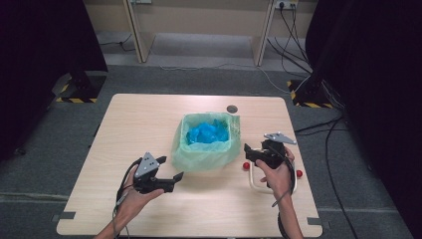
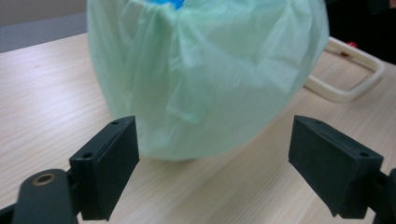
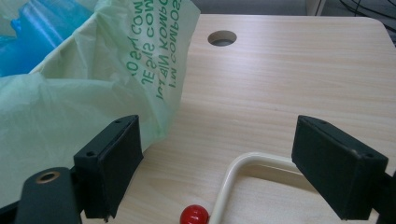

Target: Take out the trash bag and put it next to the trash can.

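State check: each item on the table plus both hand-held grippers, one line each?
Left hand-held gripper: open, nothing between the jaws, beside the bag.
Right hand-held gripper: open, empty, over the cream handle.
Green bag: draped over a bin, mouth open.
Blue plastic: crumpled inside the bag.
Cream handle with red knobs: lying flat on the table.

Pale wooden table (image 1: 149,119) bearing a green-bagged bin (image 1: 205,149) and what looks like a cream handle (image 1: 255,181).
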`<move>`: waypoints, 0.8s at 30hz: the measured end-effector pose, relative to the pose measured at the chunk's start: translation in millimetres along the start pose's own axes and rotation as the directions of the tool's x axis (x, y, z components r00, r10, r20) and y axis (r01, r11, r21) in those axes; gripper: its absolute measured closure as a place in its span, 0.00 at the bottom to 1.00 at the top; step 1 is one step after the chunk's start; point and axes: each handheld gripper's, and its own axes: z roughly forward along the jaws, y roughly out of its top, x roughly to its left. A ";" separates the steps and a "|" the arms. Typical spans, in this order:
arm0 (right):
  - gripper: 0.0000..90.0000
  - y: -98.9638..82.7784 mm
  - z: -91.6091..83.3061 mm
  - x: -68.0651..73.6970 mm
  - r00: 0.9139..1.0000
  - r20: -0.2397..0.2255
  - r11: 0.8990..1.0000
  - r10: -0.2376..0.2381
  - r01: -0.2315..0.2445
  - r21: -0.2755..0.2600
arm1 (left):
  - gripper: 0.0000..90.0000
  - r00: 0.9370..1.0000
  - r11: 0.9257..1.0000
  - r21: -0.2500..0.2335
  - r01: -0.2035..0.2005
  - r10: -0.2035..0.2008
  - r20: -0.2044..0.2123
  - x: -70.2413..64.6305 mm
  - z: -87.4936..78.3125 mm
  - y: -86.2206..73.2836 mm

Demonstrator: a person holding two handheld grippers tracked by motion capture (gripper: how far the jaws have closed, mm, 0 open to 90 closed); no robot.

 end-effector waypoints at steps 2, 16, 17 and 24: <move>0.18 1.1 -0.7 -0.5 1.000 0.003 1.000 0.006 -0.006 -0.003 | 0.17 1.000 1.000 -0.002 -0.008 0.008 0.005 -2.8 3.9 4.8; 0.18 0.9 1.3 -0.1 1.000 -0.007 1.000 0.006 -0.006 -0.002 | 0.17 1.000 1.000 0.008 0.025 -0.025 0.010 6.5 17.1 21.1; 0.18 0.6 1.6 0.1 1.000 -0.006 1.000 0.001 -0.001 0.000 | 0.17 0.999 0.999 0.008 0.035 -0.035 0.010 7.7 17.8 21.6; 0.18 -1.5 5.6 3.3 1.000 -0.013 1.000 -0.009 0.009 0.012 | 0.38 1.000 1.000 0.005 -0.001 0.001 -0.009 10.1 17.6 25.0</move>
